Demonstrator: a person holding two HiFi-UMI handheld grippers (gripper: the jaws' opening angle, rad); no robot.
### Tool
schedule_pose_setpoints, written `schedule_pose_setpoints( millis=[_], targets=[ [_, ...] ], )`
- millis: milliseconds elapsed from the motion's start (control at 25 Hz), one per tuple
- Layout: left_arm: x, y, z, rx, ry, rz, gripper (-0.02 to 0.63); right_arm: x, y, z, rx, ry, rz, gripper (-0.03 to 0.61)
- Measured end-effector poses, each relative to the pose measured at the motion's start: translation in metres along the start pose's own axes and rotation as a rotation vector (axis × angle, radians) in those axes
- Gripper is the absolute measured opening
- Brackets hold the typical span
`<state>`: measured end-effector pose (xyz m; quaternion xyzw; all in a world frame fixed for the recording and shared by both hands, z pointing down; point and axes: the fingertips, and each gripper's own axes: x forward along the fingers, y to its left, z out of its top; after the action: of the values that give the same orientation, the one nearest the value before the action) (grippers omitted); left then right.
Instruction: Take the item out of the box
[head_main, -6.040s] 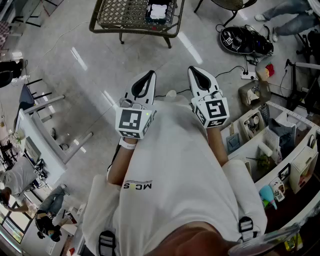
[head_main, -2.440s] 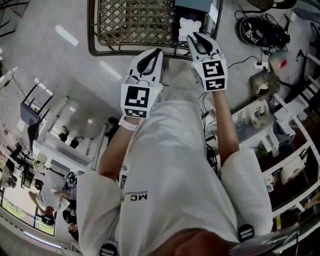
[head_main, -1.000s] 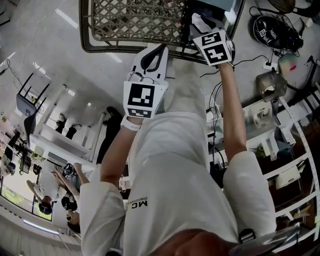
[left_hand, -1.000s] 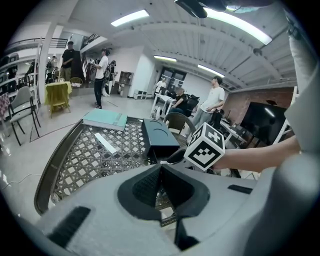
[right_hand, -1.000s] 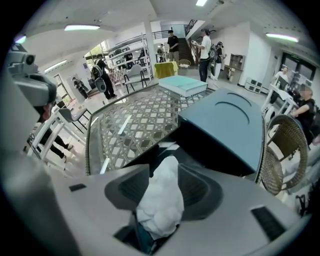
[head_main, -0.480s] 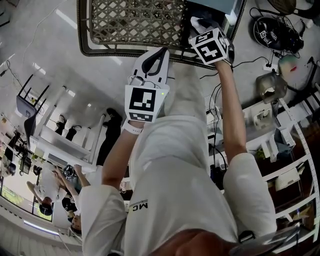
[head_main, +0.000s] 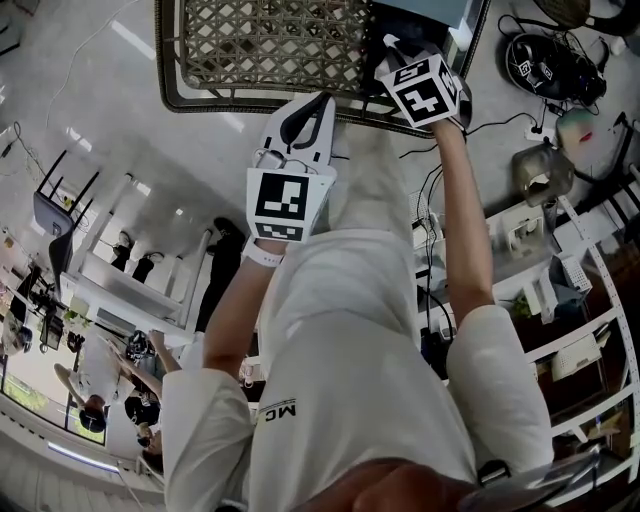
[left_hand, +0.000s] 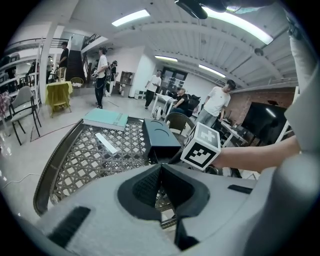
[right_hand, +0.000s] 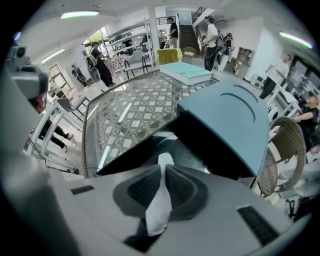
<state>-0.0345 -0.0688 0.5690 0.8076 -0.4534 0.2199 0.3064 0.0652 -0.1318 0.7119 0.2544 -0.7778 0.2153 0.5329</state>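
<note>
A dark box (right_hand: 200, 145) with a raised teal lid (right_hand: 225, 120) lies on the lattice table (right_hand: 135, 115). My right gripper (right_hand: 162, 167) is at the box's open front; its jaws are closing, and a white cloth-like item (right_hand: 161, 200) is pinched between the pads. In the head view the right gripper (head_main: 397, 48) reaches over the table edge at the box (head_main: 420, 15). My left gripper (head_main: 316, 103) hovers at the table's near rim with its jaws shut and empty. In the left gripper view, the left gripper (left_hand: 161, 167) faces the box (left_hand: 157, 137).
On the table (left_hand: 90, 160) lie a flat teal box (left_hand: 106, 119) at the far side and a white strip (left_hand: 107, 143). Wicker chairs (right_hand: 280, 160) stand beside the table. Several people stand in the room behind. Cables and bags (head_main: 535, 65) lie on the floor at right.
The right gripper has reached forward over the table edge into the box. The left gripper has stayed near the table's rim.
</note>
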Motion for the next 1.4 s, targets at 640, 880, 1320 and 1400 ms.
schedule_pose_setpoints(
  millis=[640, 880, 1320, 1400],
  targets=[
    [-0.018, -0.005, 0.025, 0.037, -0.044, -0.013, 0.028, -0.050, 0.006, 0.019, 0.071, -0.130, -0.063, 0.037],
    [-0.032, -0.009, 0.039, 0.049, -0.072, -0.018, 0.028, -0.087, 0.006, 0.032, 0.105, -0.207, -0.105, 0.032],
    [-0.068, -0.019, 0.068, 0.084, -0.133, -0.016, 0.028, -0.181, 0.018, 0.057, 0.120, -0.403, -0.218, 0.028],
    [-0.077, -0.021, 0.074, 0.093, -0.147, -0.019, 0.028, -0.197, 0.022, 0.060, 0.121, -0.423, -0.232, 0.028]
  ],
)
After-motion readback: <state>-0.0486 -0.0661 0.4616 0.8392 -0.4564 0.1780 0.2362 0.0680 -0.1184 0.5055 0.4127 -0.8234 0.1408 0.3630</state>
